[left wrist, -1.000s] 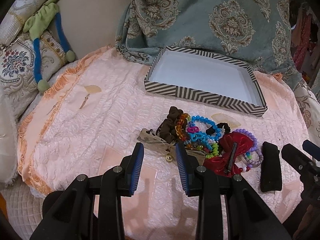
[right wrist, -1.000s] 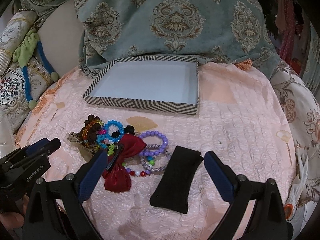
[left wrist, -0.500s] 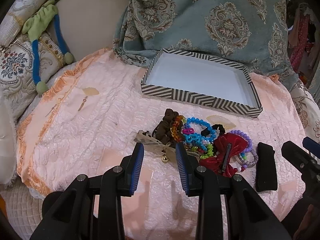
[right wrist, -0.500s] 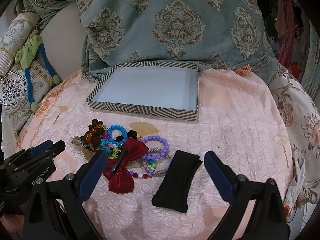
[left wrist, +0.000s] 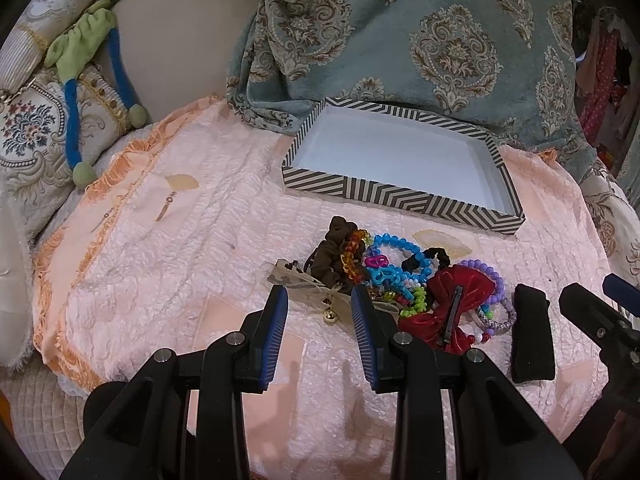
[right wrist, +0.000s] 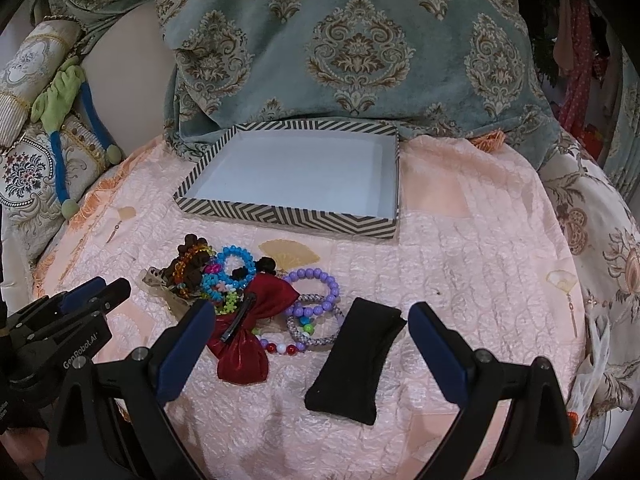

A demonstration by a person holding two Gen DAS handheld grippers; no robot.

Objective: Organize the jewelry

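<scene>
A pile of jewelry lies on the pink quilted cloth: a brown scrunchie (left wrist: 330, 250), blue bead bracelet (left wrist: 400, 246), red bow clip (left wrist: 452, 304), purple bead bracelet (right wrist: 314, 290) and a gold bell on sheer ribbon (left wrist: 331, 314). A black pad (right wrist: 356, 354) lies right of the pile. An empty zigzag-striped tray (right wrist: 288, 216) stands behind it. My left gripper (left wrist: 319, 312) is open and empty, hovering just short of the bell. My right gripper (right wrist: 308, 324) is wide open and empty above the black pad and bow.
A teal patterned blanket (right wrist: 352, 44) hangs behind the tray. Embroidered cushions and a green-and-blue cloth tie (left wrist: 76, 80) sit at the left. The cloth's fringed edge (left wrist: 44, 280) drops off at the left.
Both grippers have drawn back and risen slightly; the pile and tray look a little farther away. Nothing was grasped or moved.
</scene>
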